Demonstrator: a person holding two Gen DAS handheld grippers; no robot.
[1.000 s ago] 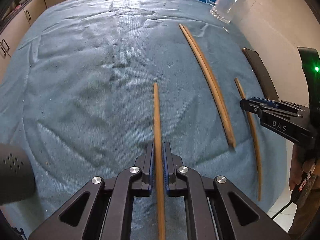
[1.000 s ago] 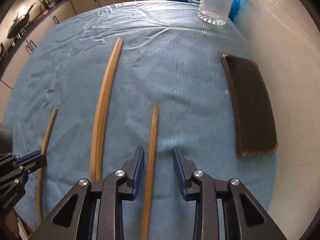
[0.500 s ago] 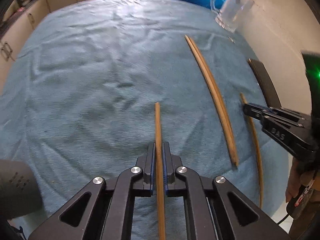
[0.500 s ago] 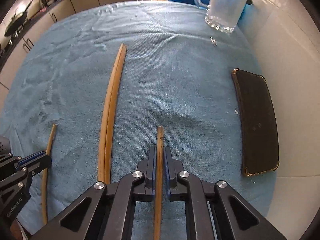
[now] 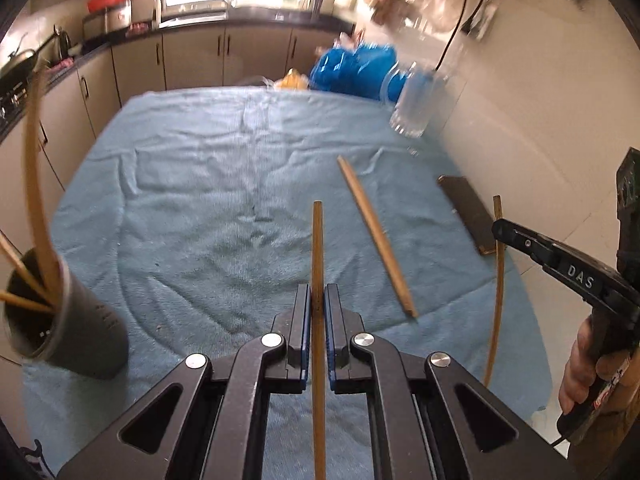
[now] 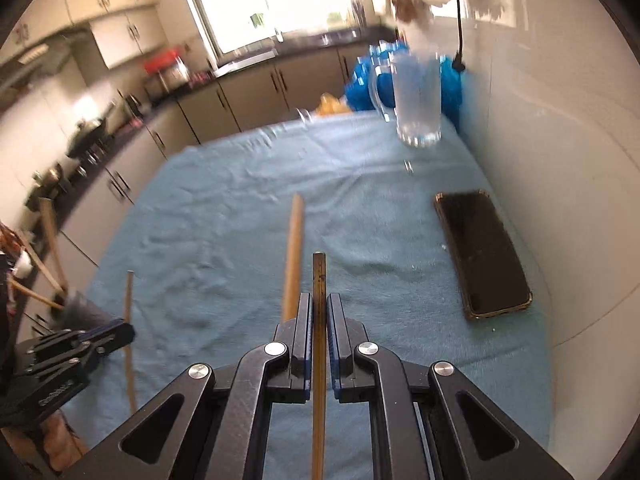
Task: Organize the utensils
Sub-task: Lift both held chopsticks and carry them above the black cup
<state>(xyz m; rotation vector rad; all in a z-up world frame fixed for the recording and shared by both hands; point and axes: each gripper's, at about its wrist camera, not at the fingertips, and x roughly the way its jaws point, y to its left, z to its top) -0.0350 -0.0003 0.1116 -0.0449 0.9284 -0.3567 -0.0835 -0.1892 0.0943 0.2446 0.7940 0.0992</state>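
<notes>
My left gripper [image 5: 317, 300] is shut on a wooden chopstick [image 5: 317, 248] and holds it above the blue cloth [image 5: 208, 200]. My right gripper [image 6: 319, 308] is shut on another wooden chopstick [image 6: 319, 280], also lifted. The right gripper and its chopstick show at the right edge of the left wrist view [image 5: 498, 280]. A thicker wooden stick [image 5: 376, 236] lies on the cloth between them. A dark grey utensil cup [image 5: 68, 332] stands at the front left with several wooden utensils in it.
A black phone [image 6: 482, 256] lies near the wall on the right. A glass mug [image 6: 416, 100] stands at the far right corner, with a blue bag [image 5: 352, 68] behind it. Kitchen cabinets run along the left and back.
Both grippers have risen and tilted up with their chopsticks. The right gripper closed on its chopstick a second ago. The utensil cup has come into view.
</notes>
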